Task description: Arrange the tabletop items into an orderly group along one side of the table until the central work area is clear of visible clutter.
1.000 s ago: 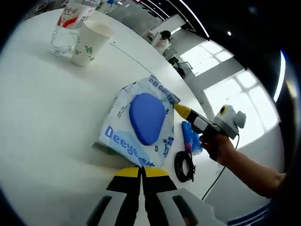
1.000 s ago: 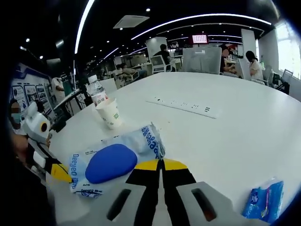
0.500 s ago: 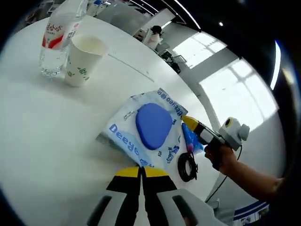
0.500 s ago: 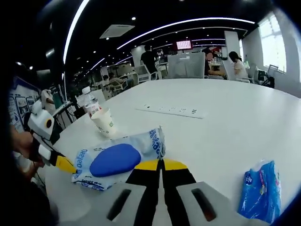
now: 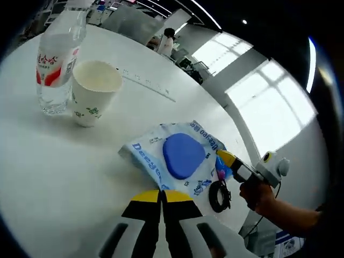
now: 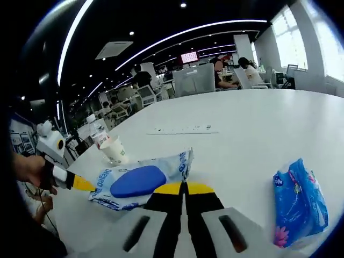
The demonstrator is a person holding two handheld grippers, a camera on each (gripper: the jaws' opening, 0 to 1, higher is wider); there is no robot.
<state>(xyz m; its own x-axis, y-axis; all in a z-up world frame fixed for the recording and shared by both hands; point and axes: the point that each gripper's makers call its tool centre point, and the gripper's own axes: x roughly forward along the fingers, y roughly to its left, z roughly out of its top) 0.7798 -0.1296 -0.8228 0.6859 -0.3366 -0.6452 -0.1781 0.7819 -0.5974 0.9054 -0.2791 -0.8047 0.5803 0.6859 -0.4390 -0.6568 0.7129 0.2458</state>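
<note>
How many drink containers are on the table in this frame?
2. A water bottle stands at the table's far side in the left gripper view, and a paper cup stands right beside it. Both also show small in the right gripper view; others may lie out of frame.

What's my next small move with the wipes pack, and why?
Probably keep sliding the wipes pack toward the paper cup and water bottle. Both grippers, left and right, look shut at opposite edges of it, and it lies apart from that pair on the table.
</note>
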